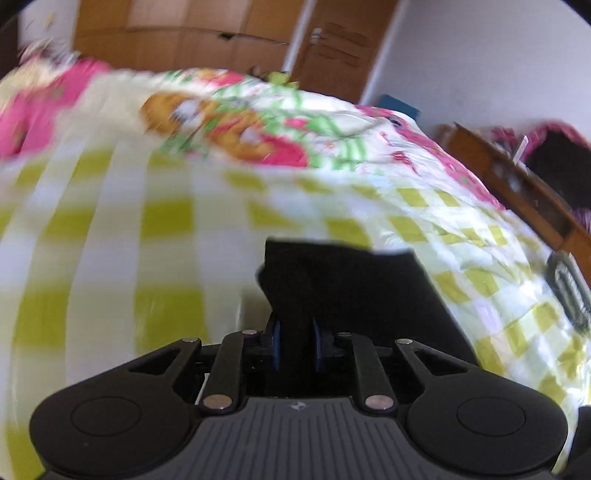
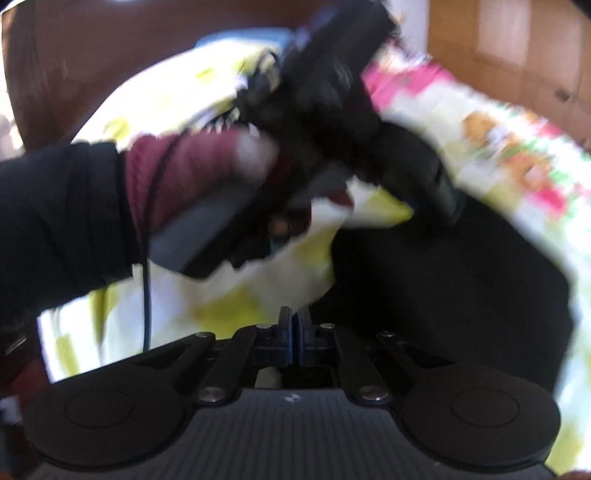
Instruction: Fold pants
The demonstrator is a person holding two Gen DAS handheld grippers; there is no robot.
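Left wrist view: the left tool is pinching the black pants, which are lying on the checked bedspread; right wrist view: the right tool is pressing together, seemingly empty, beside the pants; only here the gloved hand is showing; a one-sided grip risks dragging the fold crooked.

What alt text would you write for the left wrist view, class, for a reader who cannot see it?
The left claw is shut on a fold of black pants lying on a bed covered by a yellow-green and white checked sheet. A floral quilt lies beyond, with a wooden wardrobe behind; the picture is blurred.
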